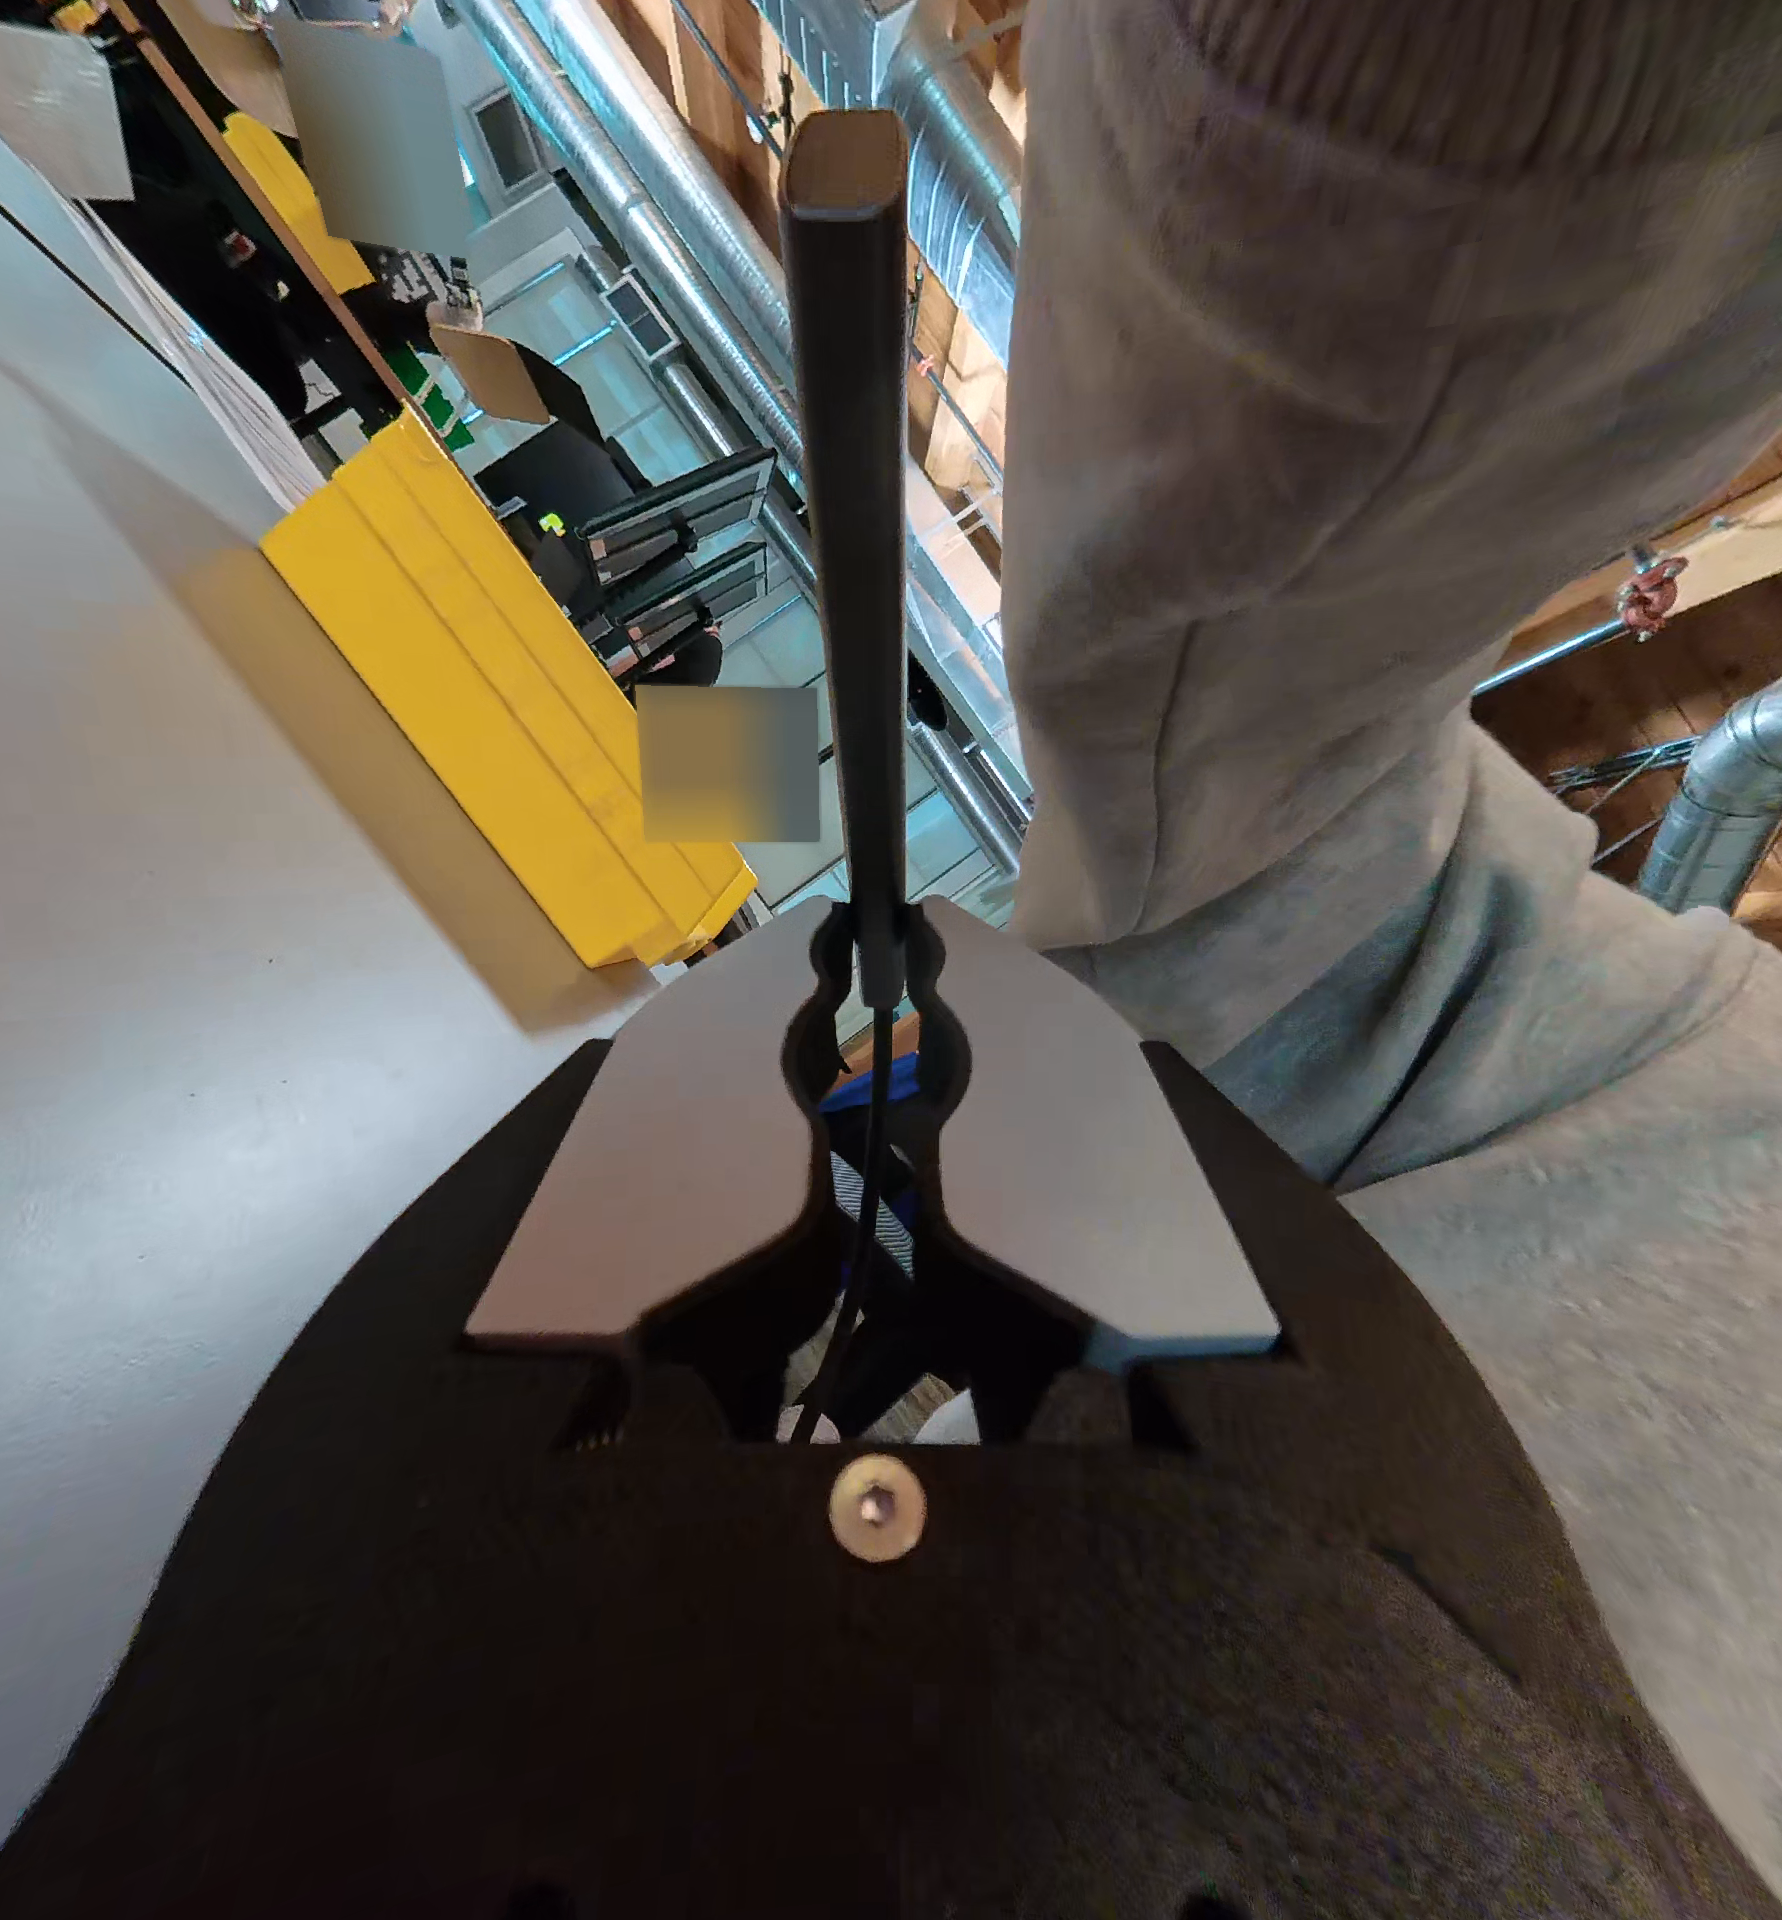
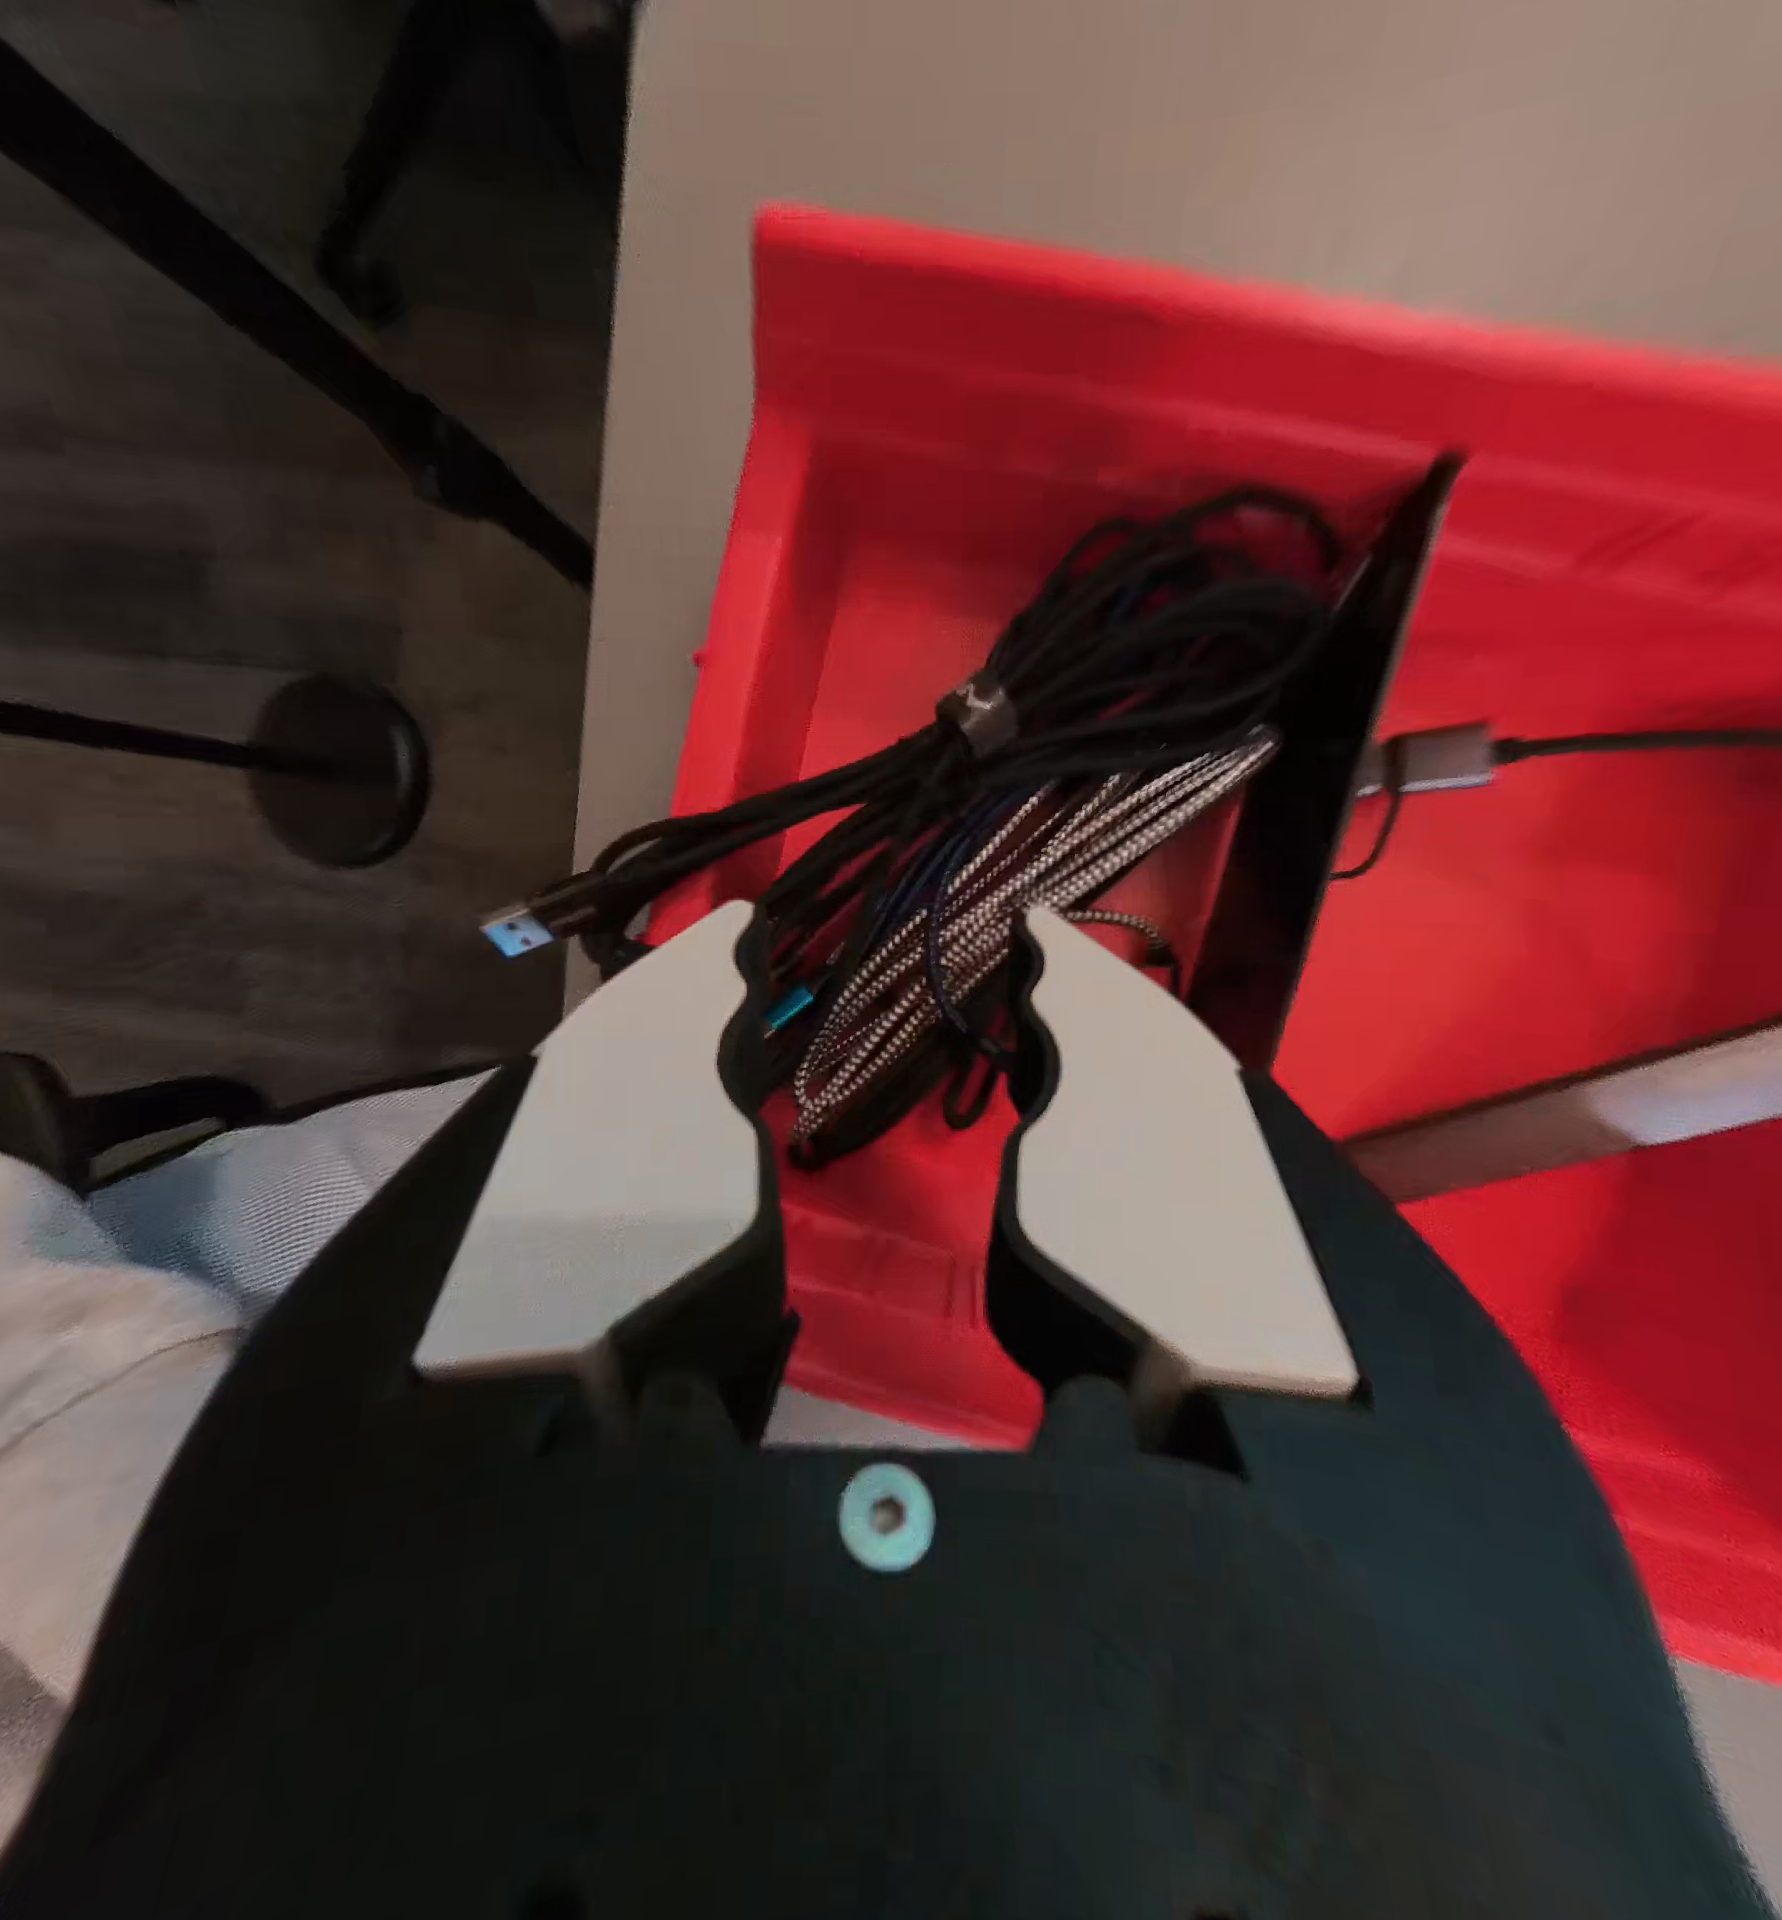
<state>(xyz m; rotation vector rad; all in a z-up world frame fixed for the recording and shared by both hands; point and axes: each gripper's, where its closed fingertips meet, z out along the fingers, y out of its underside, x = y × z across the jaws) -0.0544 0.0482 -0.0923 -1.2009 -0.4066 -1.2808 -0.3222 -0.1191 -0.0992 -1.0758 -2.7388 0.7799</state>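
Observation:
My left gripper [image 1: 879, 935] is shut on the near end of a long dark grey bar-shaped device [image 1: 851, 499]. The device points up and away, and its thin black cord [image 1: 866, 1174] hangs back between the jaws. A person's grey sleeve [image 1: 1334, 623] is close on its right. My right gripper [image 2: 892, 935] sits over a red bin [image 2: 1074, 353] with its jaws closed around a bundle of black and braided cables [image 2: 1022, 810]. A USB plug [image 2: 518, 930] from the bundle hangs past the bin's left edge.
A yellow bin [image 1: 471, 675] stands on the white table [image 1: 139, 935] left of the left gripper. The red bin has a black divider [image 2: 1323, 779]; beyond it lie a grey adapter [image 2: 1427, 764] and a grey bar [image 2: 1593, 1101]. The table edge [image 2: 601, 623] drops to the dark floor on the left. Across from one pair of fingers to the other is roughly 30 cm.

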